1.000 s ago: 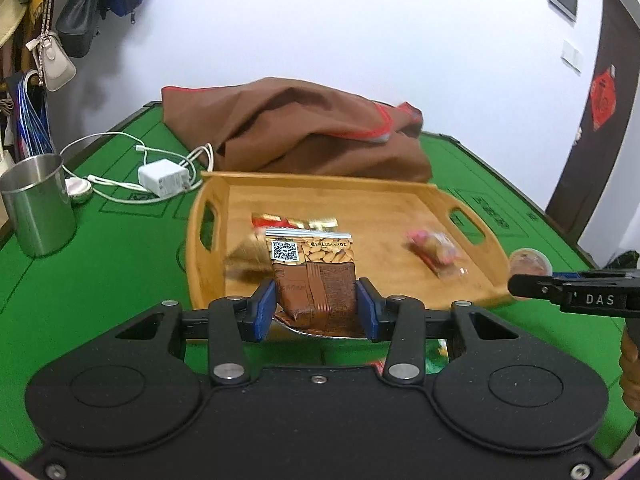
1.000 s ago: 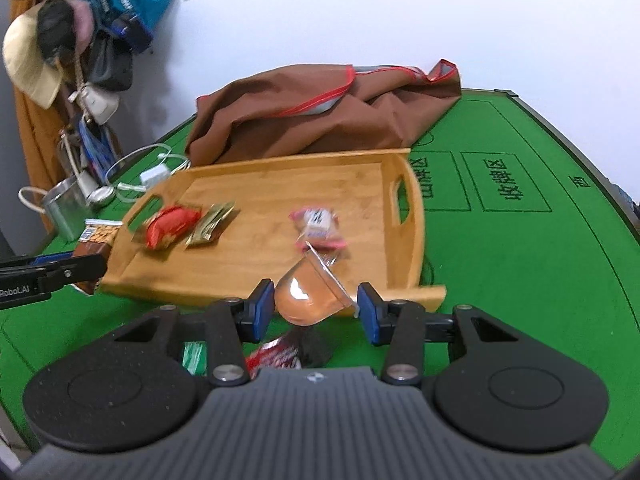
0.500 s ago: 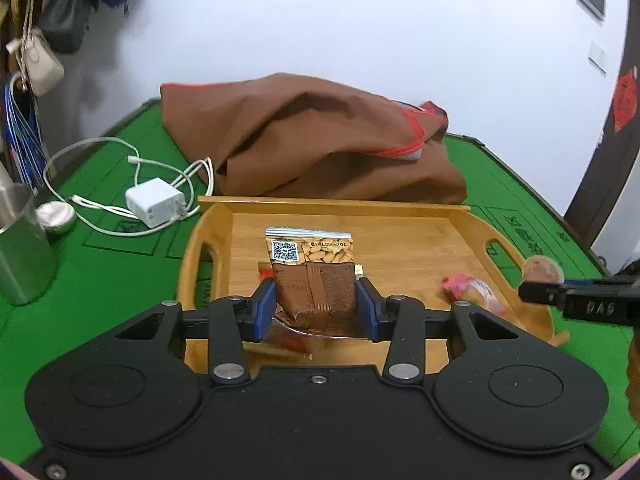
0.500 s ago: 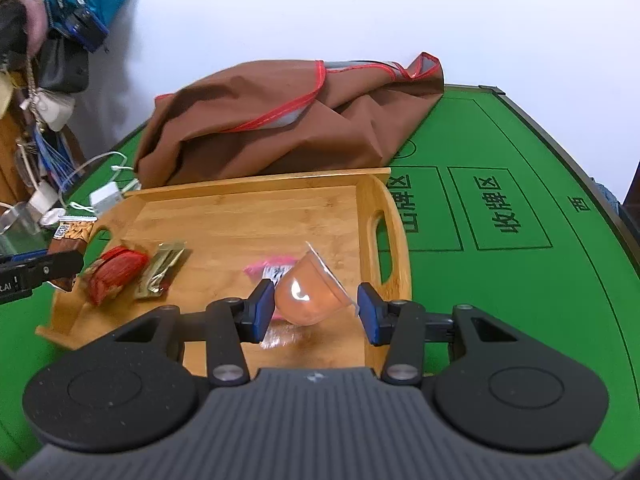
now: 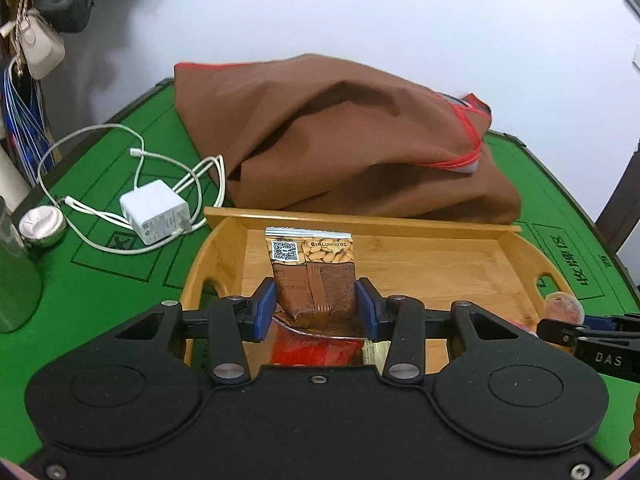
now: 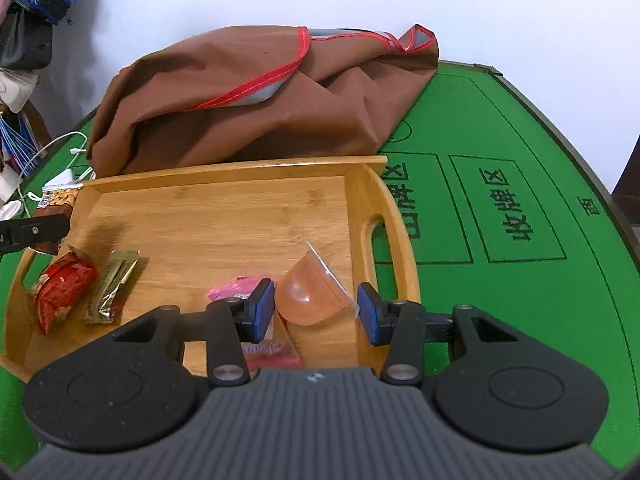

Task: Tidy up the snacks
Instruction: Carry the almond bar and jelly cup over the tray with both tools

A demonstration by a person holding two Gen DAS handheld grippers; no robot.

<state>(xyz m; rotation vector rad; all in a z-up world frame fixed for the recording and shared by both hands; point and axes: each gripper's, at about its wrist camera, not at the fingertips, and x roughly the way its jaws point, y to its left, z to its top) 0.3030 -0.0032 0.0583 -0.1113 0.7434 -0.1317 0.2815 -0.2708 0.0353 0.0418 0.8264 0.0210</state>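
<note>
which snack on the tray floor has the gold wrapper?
The flat gold packet, lying between the red packet at the tray's left end and the pink one. The others are red, pink, or held in a gripper.

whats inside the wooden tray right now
On the wooden tray floor lie a red packet, a gold packet and a pink packet. The right hand-held gripper covers the floor nearest it.
</note>
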